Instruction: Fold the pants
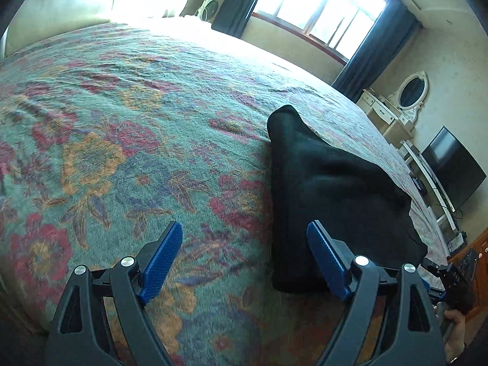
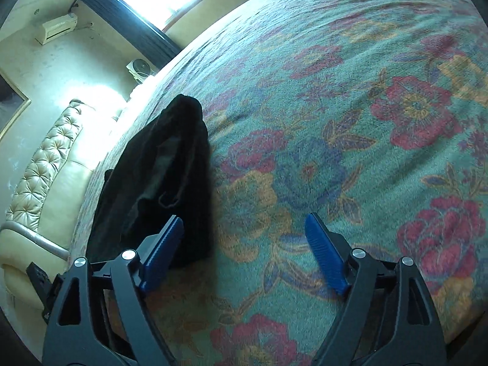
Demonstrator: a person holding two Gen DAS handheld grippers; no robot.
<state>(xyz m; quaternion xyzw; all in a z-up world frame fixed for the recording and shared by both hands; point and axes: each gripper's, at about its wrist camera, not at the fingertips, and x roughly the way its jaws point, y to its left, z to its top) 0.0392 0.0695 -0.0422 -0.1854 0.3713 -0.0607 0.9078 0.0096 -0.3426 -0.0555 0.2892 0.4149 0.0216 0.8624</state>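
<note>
Above the floral bedspread [image 1: 122, 122], left tongs [image 1: 244, 244] and right tongs [image 2: 244, 238] spread wide, flanking folded black pants [image 1: 329, 189]

Free room: I see open bedspread [image 1: 122, 116] L and ahead. Obstacle: black pants [image 1: 329, 189] heap, R side.

We can read only one marking: in the left wrist view, at the lower right of the frame, the black body of the right gripper [image 1: 454, 277] carries small pale letters that look like "DAS", too small for us to be sure. We find no other text, label, brand or number in either view.
</note>
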